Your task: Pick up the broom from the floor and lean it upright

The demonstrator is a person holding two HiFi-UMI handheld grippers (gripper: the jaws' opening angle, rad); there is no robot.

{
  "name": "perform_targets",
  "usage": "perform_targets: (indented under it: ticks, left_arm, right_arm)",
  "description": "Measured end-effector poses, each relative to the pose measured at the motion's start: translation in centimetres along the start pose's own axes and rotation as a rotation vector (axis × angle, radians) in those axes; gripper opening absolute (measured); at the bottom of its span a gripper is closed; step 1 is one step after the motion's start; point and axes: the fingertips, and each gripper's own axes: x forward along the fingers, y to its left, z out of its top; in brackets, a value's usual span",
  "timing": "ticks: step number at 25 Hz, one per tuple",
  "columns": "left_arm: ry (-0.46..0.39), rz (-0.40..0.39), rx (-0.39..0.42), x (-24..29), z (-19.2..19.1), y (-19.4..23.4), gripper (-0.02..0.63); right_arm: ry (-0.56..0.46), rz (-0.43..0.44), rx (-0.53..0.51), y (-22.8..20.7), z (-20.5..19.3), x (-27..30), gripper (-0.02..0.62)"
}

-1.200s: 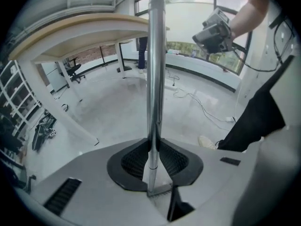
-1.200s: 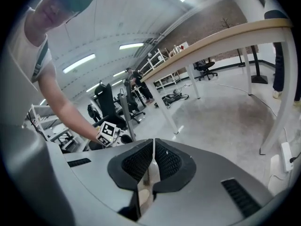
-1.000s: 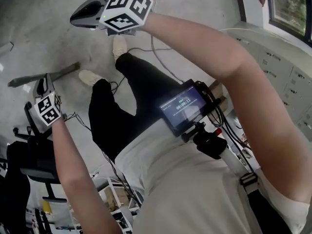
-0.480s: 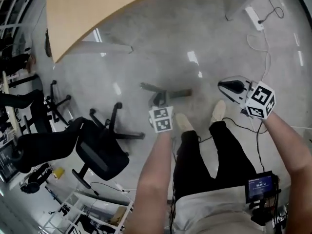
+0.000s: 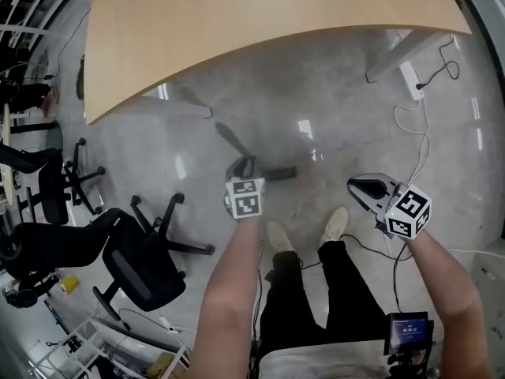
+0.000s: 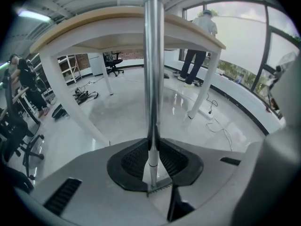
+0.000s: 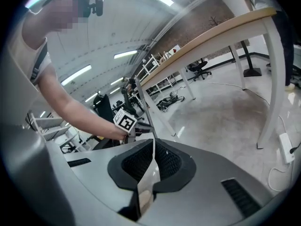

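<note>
The broom has a thin metal handle (image 5: 227, 138) and a dark head (image 5: 280, 173) near the floor by my feet. My left gripper (image 5: 241, 167) is shut on the handle. In the left gripper view the handle (image 6: 151, 55) rises straight up out of the closed jaws of the left gripper (image 6: 151, 147), in front of the table edge. My right gripper (image 5: 359, 186) hovers to the right of my shoes, apart from the broom. In its own view the right gripper (image 7: 153, 149) has its jaws together with nothing in them; the broom handle (image 7: 143, 105) and the left gripper's marker cube (image 7: 125, 121) show beyond.
A wooden table top (image 5: 237, 22) on white legs (image 6: 70, 98) stands just ahead. Black office chairs (image 5: 142, 267) crowd the left. A cable (image 5: 418, 125) and power strip (image 5: 410, 76) lie on the floor at right. A person (image 6: 197, 55) stands by the far window.
The head view has swung from my body to the floor and table. My left gripper has carried the broom toward the table, the handle rising. The right gripper has shifted a little.
</note>
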Motion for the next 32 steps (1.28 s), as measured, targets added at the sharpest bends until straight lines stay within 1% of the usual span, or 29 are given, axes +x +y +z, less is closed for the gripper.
perform_targets:
  ticks: [2, 6, 11, 13, 19, 22, 24, 29, 32]
  left_arm:
    - [-0.009, 0.012, -0.006, 1.1, 1.5, 0.6, 0.074]
    - [-0.043, 0.008, 0.026, 2.1, 4.5, 1.5, 0.074]
    - [-0.054, 0.02, 0.04, 3.5, 6.2, 3.4, 0.074]
    - [-0.057, 0.032, 0.032, 4.0, 6.6, 4.0, 0.074]
    - [-0.092, 0.072, -0.032, 4.9, 8.1, 6.3, 0.074]
    - [-0.08, 0.083, -0.051, 5.3, 8.4, 7.2, 0.075]
    - [-0.07, 0.085, -0.05, 5.8, 8.7, 7.5, 0.075]
    - [-0.039, 0.109, -0.018, 6.2, 8.9, 7.9, 0.08]
    - [-0.028, 0.13, 0.022, 6.2, 9.0, 7.7, 0.084]
  right_arm:
    - [0.012, -0.015, 0.003, -0.8, -0.4, -0.9, 0.025]
    - [0.021, -0.053, 0.026, -2.5, -1.1, -2.5, 0.025]
    - [0.025, -0.067, 0.038, -2.9, -1.7, -2.7, 0.025]
    - [0.029, -0.07, 0.04, -2.7, -2.0, -2.8, 0.025]
    - [0.056, -0.085, 0.042, -3.0, -3.1, -3.8, 0.025]
    - [0.056, -0.101, 0.056, -3.3, -3.5, -4.3, 0.025]
    - [0.056, -0.105, 0.06, -3.4, -3.6, -4.5, 0.025]
    - [0.047, -0.109, 0.063, -3.2, -3.6, -4.6, 0.025]
    - [0.045, -0.113, 0.062, -3.4, -3.4, -4.8, 0.025]
